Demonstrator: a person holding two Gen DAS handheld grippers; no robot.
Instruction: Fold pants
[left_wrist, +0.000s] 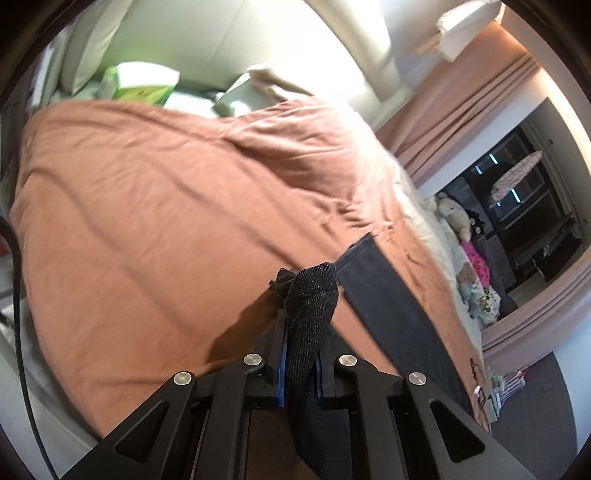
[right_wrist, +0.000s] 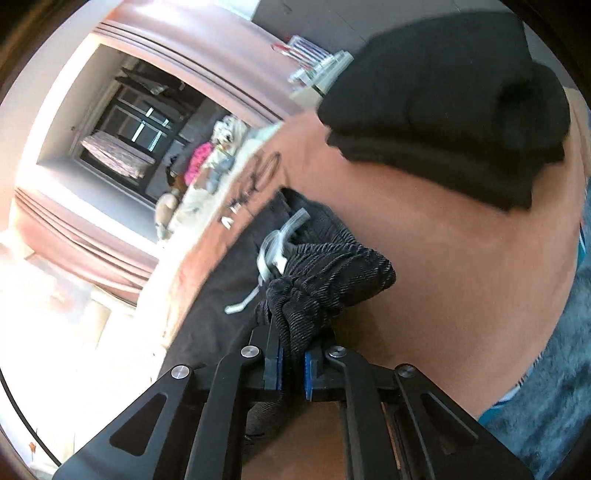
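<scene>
Daylight is glaring at the right-wrist view's left edge, bleaching detail; the bedspread (left_wrist: 155, 206) is smearing with motion blur; fisheye distortion is curving both views' rims.

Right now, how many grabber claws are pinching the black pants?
2. The left gripper pinches one bunch of the black pants; the right gripper pinches the ribbed waistband near the white drawstring.

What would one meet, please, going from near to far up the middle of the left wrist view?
Left hand-held gripper shut on a bunched part of the dark pants → open stretch of rust-brown bedspread → green-and-white package → pale headboard.
</scene>
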